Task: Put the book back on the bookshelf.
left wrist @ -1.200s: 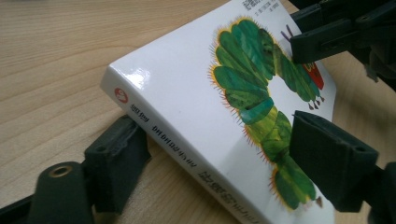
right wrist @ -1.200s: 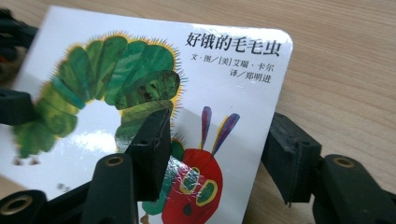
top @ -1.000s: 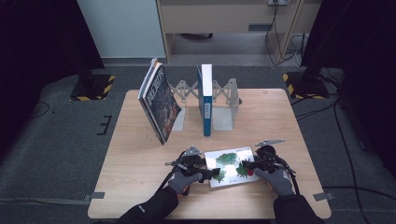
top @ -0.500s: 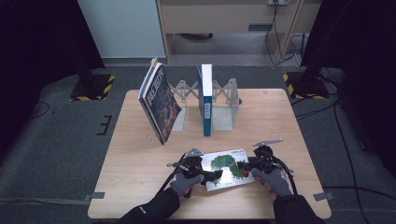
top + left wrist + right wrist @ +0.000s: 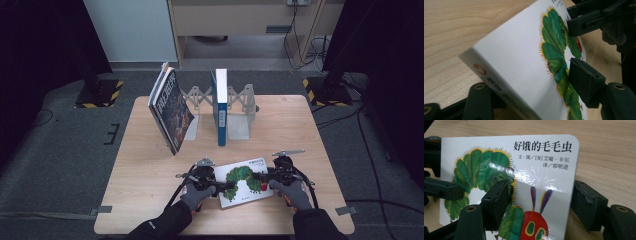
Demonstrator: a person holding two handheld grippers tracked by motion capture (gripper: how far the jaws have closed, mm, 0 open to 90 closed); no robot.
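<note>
L tool (image 5: 224, 186) jaws just closed on book (image 5: 245, 181); R tool (image 5: 261, 176) loosening, level.

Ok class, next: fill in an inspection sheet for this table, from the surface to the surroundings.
Surface: wooden table, bare apart from the items below.
Job's things: caterpillar book, near edge, one side raised.
Clutter: rack with blue book upright; dark book leaning at its left.
Grippers: left gripper jaws have just been closing and sit on the caterpillar book; right gripper jaws have just been opening, caterpillar book between them, contact unclear.
Cables: one trails from the left gripper; floor cables behind the table.
Surroundings: grey floor, striped stand bases.
</note>
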